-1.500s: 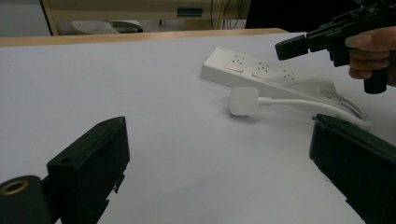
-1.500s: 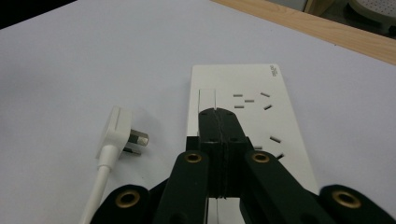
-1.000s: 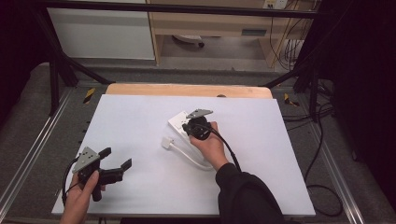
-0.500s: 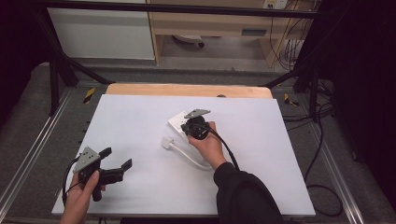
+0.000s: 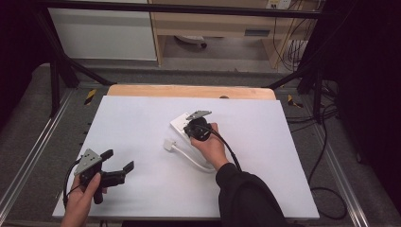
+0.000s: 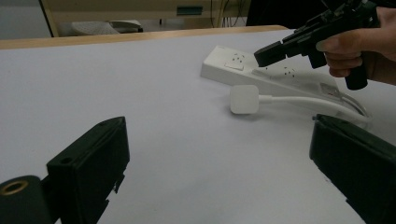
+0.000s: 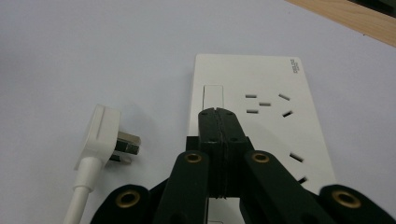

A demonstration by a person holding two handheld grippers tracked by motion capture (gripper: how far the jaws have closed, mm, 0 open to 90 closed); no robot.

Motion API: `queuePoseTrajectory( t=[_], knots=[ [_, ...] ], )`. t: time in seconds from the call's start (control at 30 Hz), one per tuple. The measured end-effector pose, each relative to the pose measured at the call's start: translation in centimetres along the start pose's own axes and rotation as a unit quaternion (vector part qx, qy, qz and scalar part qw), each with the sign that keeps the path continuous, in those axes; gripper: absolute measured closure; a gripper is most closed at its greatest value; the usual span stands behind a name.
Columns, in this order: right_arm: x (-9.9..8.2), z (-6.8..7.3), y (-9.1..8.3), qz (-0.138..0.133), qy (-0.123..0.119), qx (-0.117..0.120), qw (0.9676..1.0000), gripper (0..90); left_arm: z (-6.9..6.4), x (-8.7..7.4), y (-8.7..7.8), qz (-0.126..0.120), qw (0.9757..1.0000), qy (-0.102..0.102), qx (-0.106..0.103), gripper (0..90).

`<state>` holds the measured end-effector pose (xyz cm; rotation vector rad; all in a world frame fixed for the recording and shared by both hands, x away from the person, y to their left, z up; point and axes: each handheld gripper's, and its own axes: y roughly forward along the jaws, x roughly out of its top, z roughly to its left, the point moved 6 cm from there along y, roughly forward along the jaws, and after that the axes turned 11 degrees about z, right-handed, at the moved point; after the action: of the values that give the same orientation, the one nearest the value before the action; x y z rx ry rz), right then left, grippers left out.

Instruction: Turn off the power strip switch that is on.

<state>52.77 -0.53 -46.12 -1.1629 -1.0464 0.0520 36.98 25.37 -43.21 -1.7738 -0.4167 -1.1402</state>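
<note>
We are holding the right gripper [image 7: 218, 114], jaws pressed together and empty, over the power strip [image 7: 261, 84]'s rocker switch [image 7: 214, 95] at table centre. Press squarely, we judge. The left gripper [image 5: 116, 165] is waiting wide open at seven o'clock, the plug [image 7: 105, 135] lying beside the strip.

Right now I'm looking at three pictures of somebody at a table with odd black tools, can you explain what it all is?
A person sits at a white table, holding a hand-worked two-jaw gripper in each hand. One picture looks down from above; the other two come from cameras riding on each gripper. On the table lies a white power strip with its own plug and cord beside it. The right gripper has its jaws closed together, poised over the strip's switch. The left gripper waits open near the table's front edge, holding nothing.
</note>
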Motion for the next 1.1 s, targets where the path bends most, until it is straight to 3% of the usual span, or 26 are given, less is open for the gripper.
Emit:
queuePoseTrajectory(
  t=[1.1],
  knots=[
    [-0.06, -0.19, 0.86, 0.012, 0.000, -0.004, 0.9999, 90.0, -0.01, 0.01, 0.02, 0.000, 1.0000, 0.000, -0.002, 4.9]
  ],
)
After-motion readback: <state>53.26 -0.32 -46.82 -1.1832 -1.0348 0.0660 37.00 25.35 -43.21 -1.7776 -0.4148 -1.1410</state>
